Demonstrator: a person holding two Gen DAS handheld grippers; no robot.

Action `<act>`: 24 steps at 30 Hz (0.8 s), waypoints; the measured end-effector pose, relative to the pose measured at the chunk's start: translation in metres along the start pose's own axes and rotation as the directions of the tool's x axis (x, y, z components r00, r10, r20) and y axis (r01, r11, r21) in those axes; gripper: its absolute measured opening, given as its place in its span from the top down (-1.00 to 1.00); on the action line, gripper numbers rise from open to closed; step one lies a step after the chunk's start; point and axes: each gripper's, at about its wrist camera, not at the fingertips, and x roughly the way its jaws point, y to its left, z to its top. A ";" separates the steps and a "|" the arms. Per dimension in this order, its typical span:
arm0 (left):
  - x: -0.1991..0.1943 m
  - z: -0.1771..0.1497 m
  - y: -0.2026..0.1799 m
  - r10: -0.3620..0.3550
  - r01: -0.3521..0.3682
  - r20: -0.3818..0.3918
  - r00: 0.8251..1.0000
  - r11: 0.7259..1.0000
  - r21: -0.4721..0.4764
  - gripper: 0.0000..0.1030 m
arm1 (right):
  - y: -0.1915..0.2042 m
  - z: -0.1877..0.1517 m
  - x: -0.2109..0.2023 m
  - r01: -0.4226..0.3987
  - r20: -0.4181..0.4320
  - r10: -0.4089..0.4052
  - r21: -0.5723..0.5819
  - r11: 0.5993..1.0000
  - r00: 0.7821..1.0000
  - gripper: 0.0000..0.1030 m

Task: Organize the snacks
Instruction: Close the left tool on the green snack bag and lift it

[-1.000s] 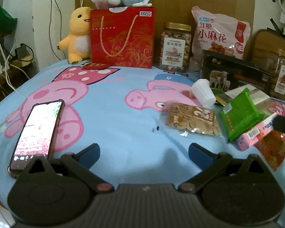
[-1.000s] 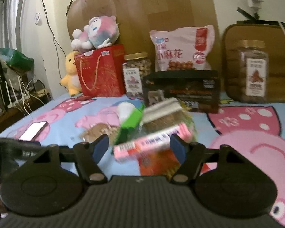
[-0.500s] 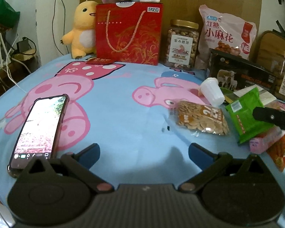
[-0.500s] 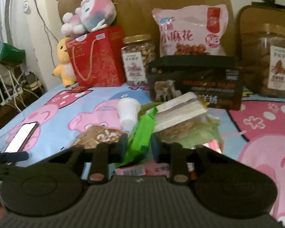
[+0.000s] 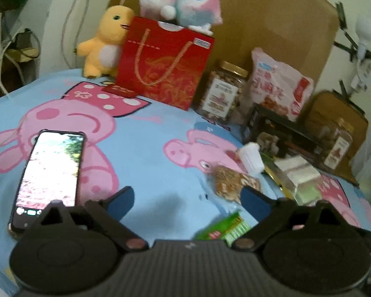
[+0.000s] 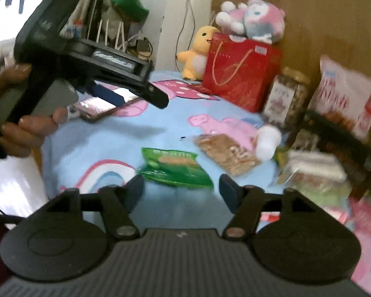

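A green snack packet (image 6: 175,167) lies flat on the blue cartoon cloth (image 6: 126,148), just past the tips of my right gripper (image 6: 183,191). Its jaws are opening and no pad touches the packet. In the left wrist view the same green packet (image 5: 225,227) shows low beside the right finger of my left gripper (image 5: 188,198). Those jaws are closing, still wide, with only cloth between them. A hand (image 6: 24,126) holds the left gripper (image 6: 136,96) above the phone. A clear seed packet (image 6: 227,151) and a white cup (image 6: 268,141) lie further right.
Along the back stand a red gift bag (image 5: 165,69) with plush toys, a nut jar (image 5: 222,91), a pink snack bag (image 5: 277,86), a black box (image 5: 279,133) and a second jar (image 5: 338,146). A phone (image 5: 49,173) lies at the left. Wrapped cakes (image 5: 299,175) sit at the right.
The right gripper shut on the green packet in the pile, carried it left onto bare cloth and let go. The left gripper tilted and its fingers came slightly closer together.
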 end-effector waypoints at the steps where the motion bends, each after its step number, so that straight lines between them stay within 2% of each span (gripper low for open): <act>1: 0.003 -0.001 -0.003 -0.003 0.003 -0.012 1.000 1.000 0.009 -0.80 | -0.005 0.000 -0.001 -0.012 -0.001 0.012 0.044 0.999 1.000 -0.38; 5: 0.016 -0.008 -0.007 0.012 -0.010 -0.073 0.997 1.000 0.028 -0.79 | -0.013 -0.012 -0.003 -0.027 -0.021 0.031 0.172 0.985 0.999 -0.39; 8: 0.023 -0.012 -0.009 0.050 -0.045 -0.112 0.992 0.998 0.046 -0.79 | -0.010 -0.019 -0.006 -0.048 -0.029 0.056 0.216 0.975 0.998 -0.39; 11: 0.025 -0.008 -0.016 0.076 -0.068 -0.116 0.990 0.995 0.071 -0.79 | -0.009 -0.021 -0.011 -0.047 -0.022 0.053 0.233 0.971 0.998 -0.39; 15: 0.029 0.001 -0.035 0.103 -0.090 -0.098 0.990 0.988 0.123 -0.77 | -0.013 -0.018 -0.021 0.027 0.019 -0.033 0.255 0.967 0.999 -0.39; 19: 0.030 0.003 -0.053 0.104 -0.090 -0.075 0.992 0.982 0.166 -0.76 | -0.017 -0.018 -0.033 0.121 0.042 -0.138 0.281 0.952 0.990 -0.39; 24: 0.031 -0.004 -0.063 0.135 -0.117 -0.074 0.988 0.972 0.205 -0.70 | -0.019 -0.028 -0.046 0.167 0.036 -0.189 0.327 0.930 0.981 -0.39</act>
